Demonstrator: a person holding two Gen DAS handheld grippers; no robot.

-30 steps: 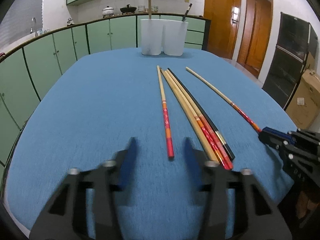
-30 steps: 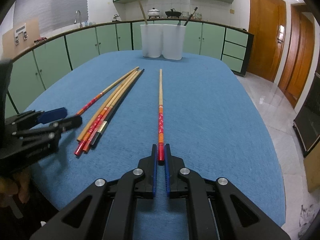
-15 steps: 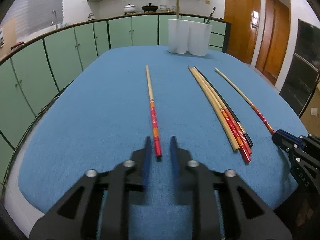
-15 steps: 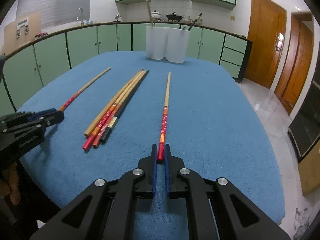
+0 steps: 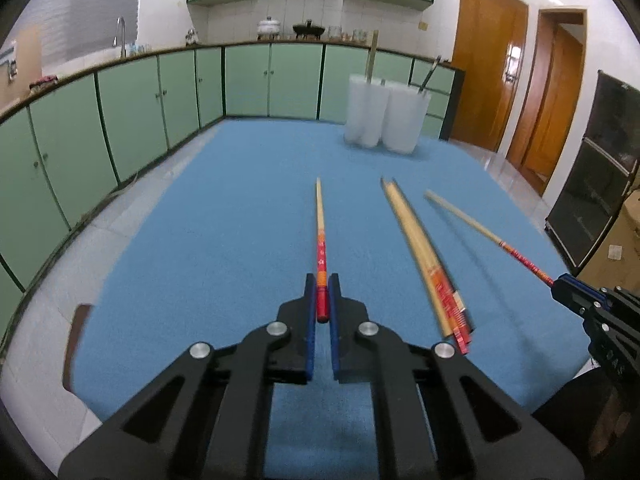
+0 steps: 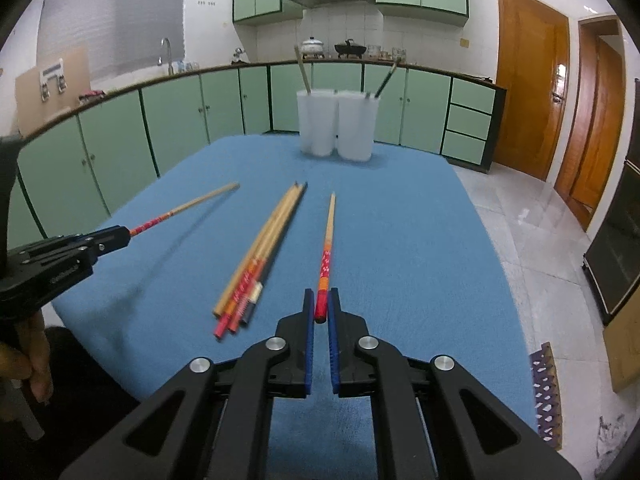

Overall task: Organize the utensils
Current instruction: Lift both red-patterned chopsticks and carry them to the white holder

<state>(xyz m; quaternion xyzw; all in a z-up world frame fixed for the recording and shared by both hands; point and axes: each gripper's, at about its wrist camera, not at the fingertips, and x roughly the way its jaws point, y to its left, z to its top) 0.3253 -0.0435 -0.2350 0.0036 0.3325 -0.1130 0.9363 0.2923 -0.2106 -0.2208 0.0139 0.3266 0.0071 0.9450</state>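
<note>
Both the left gripper and the right gripper are each clamped on one chopstick, so next they must carry them to the white holder at upper centre.

Left claw just closed — right claw clamped.

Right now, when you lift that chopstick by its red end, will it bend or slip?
The chopstick in the left gripper looks like stiff wood and shows no sag, so it probably stays straight. It is pinched only at its red end, so it might swivel. It looks thin and round, so if dropped it may roll on the blue cloth.
</note>
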